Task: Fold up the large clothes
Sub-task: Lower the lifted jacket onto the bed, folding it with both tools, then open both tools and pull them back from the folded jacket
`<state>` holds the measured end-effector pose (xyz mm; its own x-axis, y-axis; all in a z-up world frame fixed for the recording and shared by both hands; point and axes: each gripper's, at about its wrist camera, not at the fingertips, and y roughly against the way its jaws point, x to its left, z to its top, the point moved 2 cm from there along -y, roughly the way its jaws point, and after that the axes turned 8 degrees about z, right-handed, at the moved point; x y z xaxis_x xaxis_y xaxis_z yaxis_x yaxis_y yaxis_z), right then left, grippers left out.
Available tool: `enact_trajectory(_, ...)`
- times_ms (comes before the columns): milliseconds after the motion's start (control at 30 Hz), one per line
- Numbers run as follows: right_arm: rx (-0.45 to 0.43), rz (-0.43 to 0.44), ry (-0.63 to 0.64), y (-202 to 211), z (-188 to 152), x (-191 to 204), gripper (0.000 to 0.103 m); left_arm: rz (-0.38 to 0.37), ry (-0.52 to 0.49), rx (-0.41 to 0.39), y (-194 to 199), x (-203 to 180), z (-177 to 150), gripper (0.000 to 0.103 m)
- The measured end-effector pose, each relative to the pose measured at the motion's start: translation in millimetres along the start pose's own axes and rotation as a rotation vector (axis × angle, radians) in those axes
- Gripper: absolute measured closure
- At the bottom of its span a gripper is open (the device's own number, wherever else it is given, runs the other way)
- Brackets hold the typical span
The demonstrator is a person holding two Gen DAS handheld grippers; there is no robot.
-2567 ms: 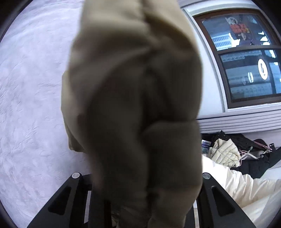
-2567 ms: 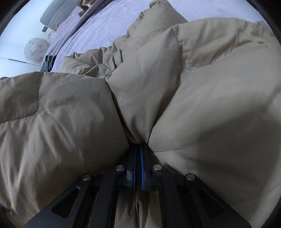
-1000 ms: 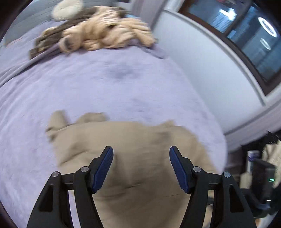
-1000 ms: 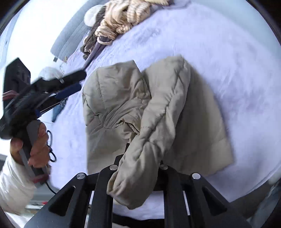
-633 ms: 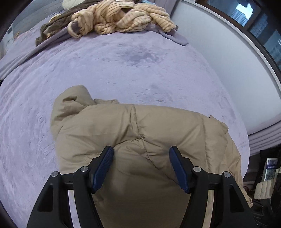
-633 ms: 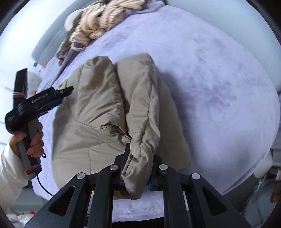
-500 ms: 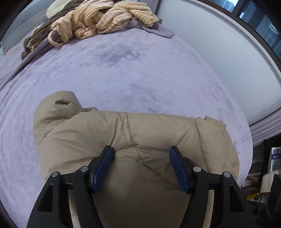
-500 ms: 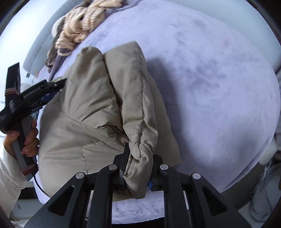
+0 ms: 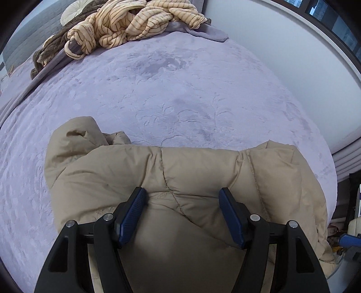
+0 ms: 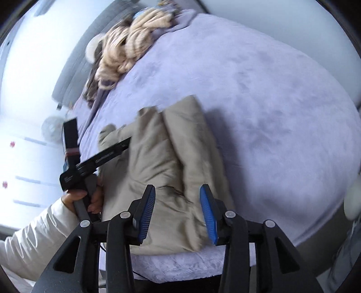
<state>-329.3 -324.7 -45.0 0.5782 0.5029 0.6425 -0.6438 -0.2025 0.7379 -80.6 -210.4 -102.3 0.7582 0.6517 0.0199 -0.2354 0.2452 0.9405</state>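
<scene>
One folded jacket (image 10: 171, 171) (beige, puffy) lies lengthwise away from right gripper (image 10: 178, 211)

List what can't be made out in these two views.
- Jacket, left wrist view: near edge hidden behind the left gripper and cut by the frame.
- Jacket, right wrist view: motion blur hides seams and folds; right gripper, jaws opening, covers the near hem.
- Striped pile: blurred in the right wrist view.

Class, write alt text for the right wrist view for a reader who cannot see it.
A folded beige puffer jacket lies on a lilac bedspread, with the right gripper opening just above it, pads clear. At left, a hand holds the left gripper over the jacket.
</scene>
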Motion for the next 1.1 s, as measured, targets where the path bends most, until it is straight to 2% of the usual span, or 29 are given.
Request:
enact_trajectory(100,0.111,-0.056,0.041,-42,-3,12,0.058,0.023,0.026,0.002,14,7,-3,0.034)
enact_trajectory(167,0.196,-0.136,0.056,-71,-13,9,0.059,0.024,0.040,-0.008,31,17,-10,0.034)
enact_trajectory(200,0.210,-0.153,0.066,-80,-19,7,0.059,0.029,0.040,-0.014,40,23,-14,0.034)
enact_trajectory(300,0.193,-0.177,0.069,-85,-24,3,0.059,0.034,0.051,-0.020,64,44,-34,0.034)
enact_trajectory(467,0.191,-0.226,0.045,-86,-27,2,0.058,0.023,0.110,0.055,77,80,-80,0.031)
enact_trajectory(500,0.189,-0.235,0.043,-87,-27,4,0.057,0.024,0.129,0.066,79,87,-90,0.023)
enact_trajectory(533,0.188,-0.245,0.044,-87,-27,7,0.057,0.029,0.146,0.073,82,92,-98,0.002)
enact_trajectory(567,0.187,-0.257,0.044,-88,-29,7,0.056,0.036,0.162,0.069,86,97,-106,0.000)
enact_trajectory(800,0.168,-0.325,0.021,-83,-35,21,0.053,0.009,0.186,0.112,90,114,-135,0.000)
enact_trajectory(933,0.142,-0.354,0.013,-81,-38,27,0.050,0.018,0.187,0.107,95,122,-143,0.000)
enact_trajectory(1000,0.126,-0.363,0.002,-77,-41,32,0.045,-0.001,0.190,0.102,99,126,-144,0.000)
enact_trajectory(1067,0.106,-0.347,0.002,-72,-40,41,0.033,-0.003,0.181,0.099,102,128,-144,0.000)
enact_trajectory(1100,0.098,-0.341,0.010,-69,-41,47,0.031,-0.002,0.177,0.096,103,129,-143,0.000)
